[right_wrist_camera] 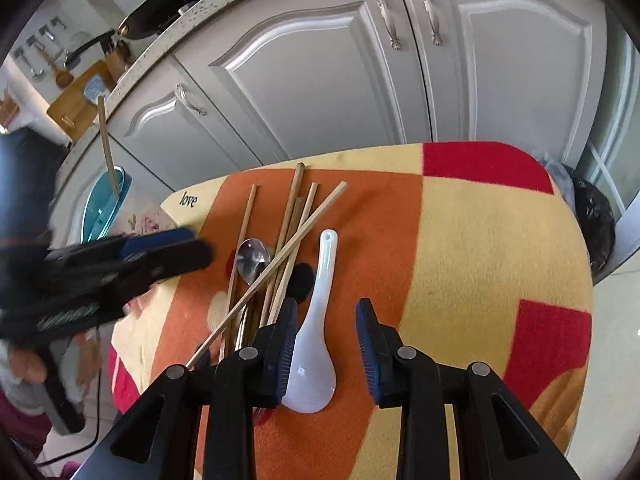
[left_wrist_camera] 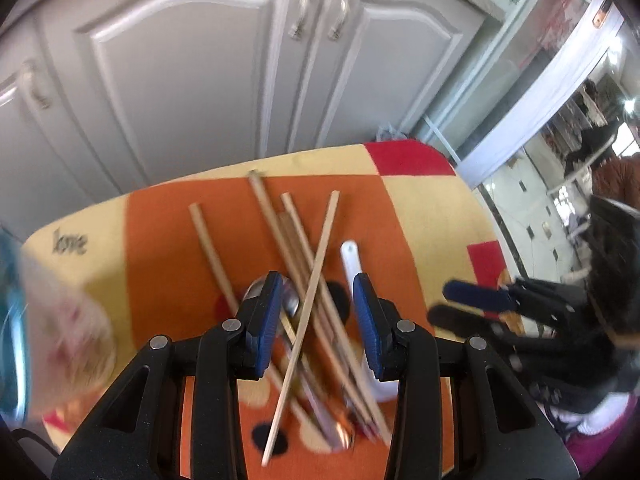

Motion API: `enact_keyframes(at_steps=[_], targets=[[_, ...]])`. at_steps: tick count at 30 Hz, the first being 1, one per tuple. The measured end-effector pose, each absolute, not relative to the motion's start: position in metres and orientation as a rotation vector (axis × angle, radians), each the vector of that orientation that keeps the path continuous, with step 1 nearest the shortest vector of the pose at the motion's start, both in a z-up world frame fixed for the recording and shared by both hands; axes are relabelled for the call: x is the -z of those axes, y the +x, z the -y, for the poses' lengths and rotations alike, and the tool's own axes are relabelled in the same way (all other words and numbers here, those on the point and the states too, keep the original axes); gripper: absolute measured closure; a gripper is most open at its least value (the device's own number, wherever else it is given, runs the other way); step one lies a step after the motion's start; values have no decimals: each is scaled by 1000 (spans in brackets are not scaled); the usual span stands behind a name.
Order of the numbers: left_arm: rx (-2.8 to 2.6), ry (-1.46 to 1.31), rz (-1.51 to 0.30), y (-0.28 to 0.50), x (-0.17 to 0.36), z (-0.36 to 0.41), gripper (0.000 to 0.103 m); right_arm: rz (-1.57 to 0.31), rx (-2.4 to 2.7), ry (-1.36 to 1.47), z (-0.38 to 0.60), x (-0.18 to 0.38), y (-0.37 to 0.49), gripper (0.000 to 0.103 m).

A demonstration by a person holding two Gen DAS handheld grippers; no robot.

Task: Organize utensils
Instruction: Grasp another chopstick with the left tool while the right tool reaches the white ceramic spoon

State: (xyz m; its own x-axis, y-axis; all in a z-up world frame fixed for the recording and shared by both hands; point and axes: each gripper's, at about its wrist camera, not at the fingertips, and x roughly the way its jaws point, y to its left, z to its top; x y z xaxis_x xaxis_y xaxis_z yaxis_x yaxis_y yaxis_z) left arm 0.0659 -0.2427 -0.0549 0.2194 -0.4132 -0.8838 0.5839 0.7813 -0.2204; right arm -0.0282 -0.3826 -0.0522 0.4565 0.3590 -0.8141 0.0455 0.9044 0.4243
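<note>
Downward both tilt, left gripper [left_wrist_camera: 316,320] jaws wide over crossed wooden chopsticks [left_wrist_camera: 304,280] and a steel spoon [right_wrist_camera: 251,258], right gripper [right_wrist_camera: 326,344] jaws apart, empty, over a glossy white ceramic spoon [right_wrist_camera: 316,340], all lying on a fuzzy orange-yellow-red blanket [right_wrist_camera: 480,248].

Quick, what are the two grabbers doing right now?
Left gripper: open, empty, above the chopsticks.
Right gripper: open, empty, over the white spoon.

On the blanket-covered table [right_wrist_camera: 460,240] lies a crossed heap of chopsticks [right_wrist_camera: 286,240] with a metal spoon [right_wrist_camera: 252,258] among them — a ceramic soup spoon [right_wrist_camera: 318,320] just right. Cabinet doors [right_wrist_camera: 320,80] stand behind; a holder [right_wrist_camera: 102,204] at the left contains one chopstick.
</note>
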Motion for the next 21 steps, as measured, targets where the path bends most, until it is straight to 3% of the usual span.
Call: enact_keyframes(at_steps=[15,16,17,18,21], targets=[[664,346,-1196,103,87,316,69,-1100,-197,449,408,59,-29,73],[659,349,-1196,104,89,318,76,-1102,-200,448,407,60,-28,73],[656,351,-1200,105,91,318,90,-1103,-202,446,406,60,-27,73],[650,350,-1205,106,93,319,96,-1105,-206,442,404,60,-26,73],[619,302,-1195,111,89,308,99,-1112,-216,434,401,62,-21,73]])
